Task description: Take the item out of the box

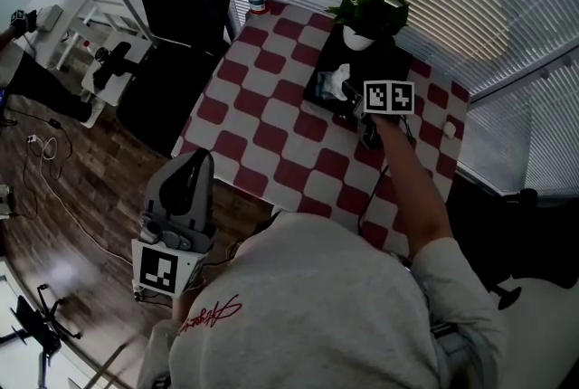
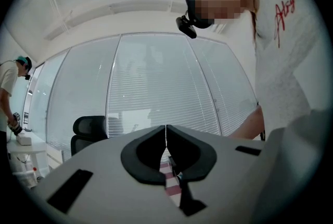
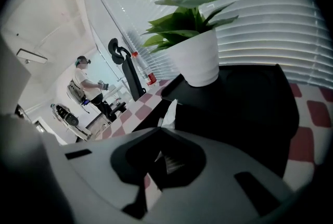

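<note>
Your right claw (image 3: 160, 132) is pressed together on the white tissue (image 3: 169, 112), which stands up out of the top of the black box (image 3: 250, 108) on the checked table (image 1: 271, 120). The grab looks made, but the pull is hardly begun, and most of the sheet seems to sit inside the box. What is left is to draw it up and clear of the opening, keeping off the potted plant (image 3: 195, 35) on the box's far end; your left claw (image 2: 166, 137) is closed on nothing, held beside you off the table.
</note>
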`<state>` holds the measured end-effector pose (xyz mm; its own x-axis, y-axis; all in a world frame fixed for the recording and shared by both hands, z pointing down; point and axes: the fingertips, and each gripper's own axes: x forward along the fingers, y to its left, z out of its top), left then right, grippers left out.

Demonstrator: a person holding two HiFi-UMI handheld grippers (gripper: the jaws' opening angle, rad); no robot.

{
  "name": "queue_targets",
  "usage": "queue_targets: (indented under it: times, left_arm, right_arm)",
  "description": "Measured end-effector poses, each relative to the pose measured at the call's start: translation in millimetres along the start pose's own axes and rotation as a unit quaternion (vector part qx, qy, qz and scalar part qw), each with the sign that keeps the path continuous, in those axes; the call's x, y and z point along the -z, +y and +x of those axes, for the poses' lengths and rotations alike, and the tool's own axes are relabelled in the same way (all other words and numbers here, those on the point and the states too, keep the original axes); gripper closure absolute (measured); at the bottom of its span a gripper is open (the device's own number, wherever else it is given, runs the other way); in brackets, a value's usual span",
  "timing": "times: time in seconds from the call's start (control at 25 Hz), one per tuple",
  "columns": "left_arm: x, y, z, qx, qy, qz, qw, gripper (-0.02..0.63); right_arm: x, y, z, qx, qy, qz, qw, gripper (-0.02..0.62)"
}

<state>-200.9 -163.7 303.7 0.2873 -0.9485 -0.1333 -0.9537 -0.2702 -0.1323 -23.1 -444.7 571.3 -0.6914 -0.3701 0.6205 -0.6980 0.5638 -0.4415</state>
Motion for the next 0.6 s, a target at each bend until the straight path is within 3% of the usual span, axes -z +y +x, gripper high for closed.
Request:
queue_targets:
  times: [0.2,0.6]
  left_arm:
    - [2,-4,3,0.010,0.003,0.002,0.9999,0.588]
    - [2,-10,15,0.025,0.004,0.004,0.9997,0.588]
  right_arm:
    - [0,9,-8,0.026,-0.010,-0.070,0.997,0.588]
    - [-11,18,-28,0.065,-0.066,-0.142,0.986,0.588]
